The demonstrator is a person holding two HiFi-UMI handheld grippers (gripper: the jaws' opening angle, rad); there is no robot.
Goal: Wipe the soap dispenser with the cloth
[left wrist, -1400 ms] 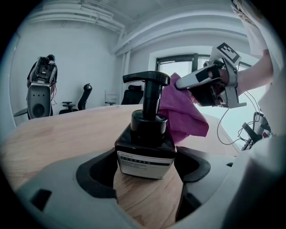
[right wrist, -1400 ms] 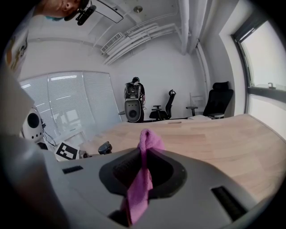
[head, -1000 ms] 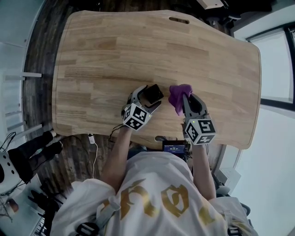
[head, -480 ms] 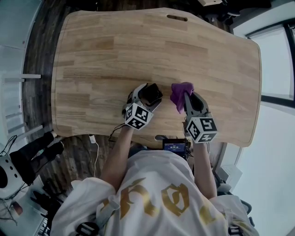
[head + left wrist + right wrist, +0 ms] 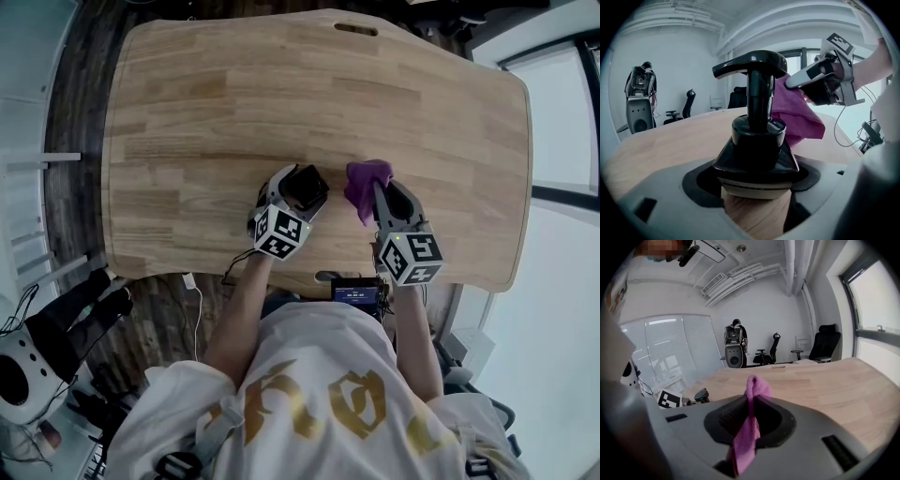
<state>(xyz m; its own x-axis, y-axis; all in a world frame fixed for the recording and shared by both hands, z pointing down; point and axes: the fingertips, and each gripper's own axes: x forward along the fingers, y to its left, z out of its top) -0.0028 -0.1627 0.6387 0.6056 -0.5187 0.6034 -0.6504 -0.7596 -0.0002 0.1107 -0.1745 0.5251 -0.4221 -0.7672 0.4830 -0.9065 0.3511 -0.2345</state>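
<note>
The soap dispenser (image 5: 307, 186) is black with a pump head and a pale base; my left gripper (image 5: 302, 197) is shut on it near the table's front edge. In the left gripper view the dispenser (image 5: 757, 136) stands upright between the jaws, its pump spout pointing left. The purple cloth (image 5: 365, 185) hangs bunched from my right gripper (image 5: 382, 198), which is shut on it just to the right of the dispenser. From the left gripper view the cloth (image 5: 797, 112) sits right behind the pump, touching or almost touching it. In the right gripper view a fold of cloth (image 5: 749, 423) is pinched between the jaws.
The wooden table (image 5: 234, 94) stretches away from me, with a slot handle (image 5: 356, 29) at its far edge. A small device with a screen (image 5: 356, 293) hangs below the front edge. Office chairs (image 5: 825, 345) and a robot-like rig (image 5: 734, 348) stand beyond the table.
Both grippers have stayed almost in place with their loads. The cloth has edged slightly nearer the dispenser.
</note>
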